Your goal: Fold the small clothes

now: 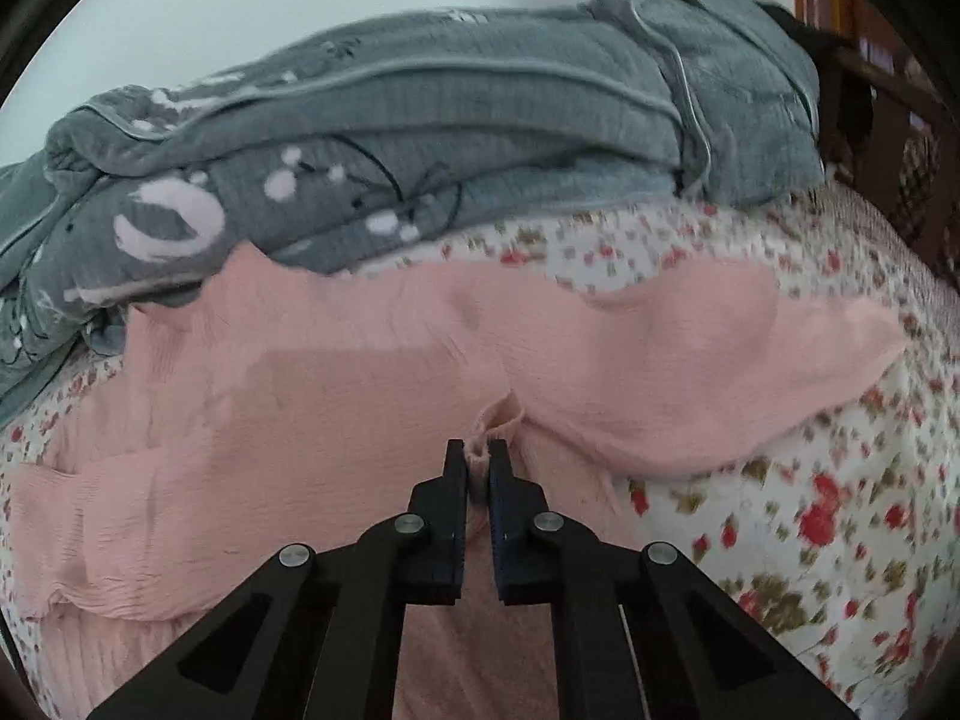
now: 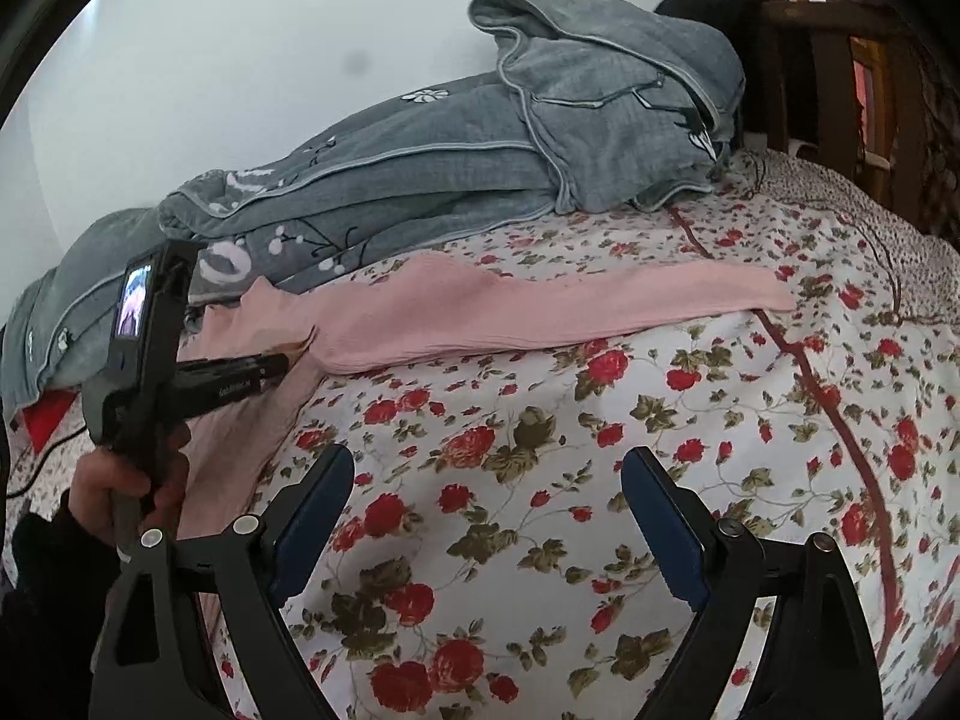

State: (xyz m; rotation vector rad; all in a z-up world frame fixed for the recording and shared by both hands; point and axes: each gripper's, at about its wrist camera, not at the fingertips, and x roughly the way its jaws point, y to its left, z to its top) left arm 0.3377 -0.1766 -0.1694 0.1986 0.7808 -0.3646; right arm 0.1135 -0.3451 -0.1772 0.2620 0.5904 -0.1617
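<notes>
**Pink garment pinched at its middle on a floral bedspread**

Pink ribbed knit fills your left wrist view: the small pink garment (image 1: pixel 336 396) lies spread across the floral bedspread (image 1: pixel 840 510), one long narrow part reaching away to the right and a broader part running off to the left. Your left gripper (image 1: pixel 478 462) has its two black fingers drawn together on a puckered bunch of that fabric where the parts meet; the cloth gathers into small folds right at the tips, and only a thin sliver of pink shows between the pads.

From your right wrist view the same left gripper (image 2: pixel 282 367) appears side-on at the left edge, its tips pressed into the garment (image 2: pixel 540 312), with your left hand (image 2: pixel 120 489) wrapped round the handle below a small lit screen (image 2: pixel 133 300). A dark sleeve covers the wrist. The long pink part stretches flat toward the right, its far end lying on the red-rose print.

Your right gripper (image 2: pixel 487 519) hangs over bare bedspread (image 2: pixel 750 420) near you, its blue-padded fingers (image 2: pixel 312 516) standing wide apart with nothing between them and well clear of the garment.

Behind the pink piece, a heap of grey bedding (image 2: pixel 456 168) with white flower motifs and pale piping lies along the white wall (image 2: pixel 240 60), its near edge overlapping the garment's left end. A dark wooden bed frame (image 2: pixel 840 78) stands at the far right.
</notes>
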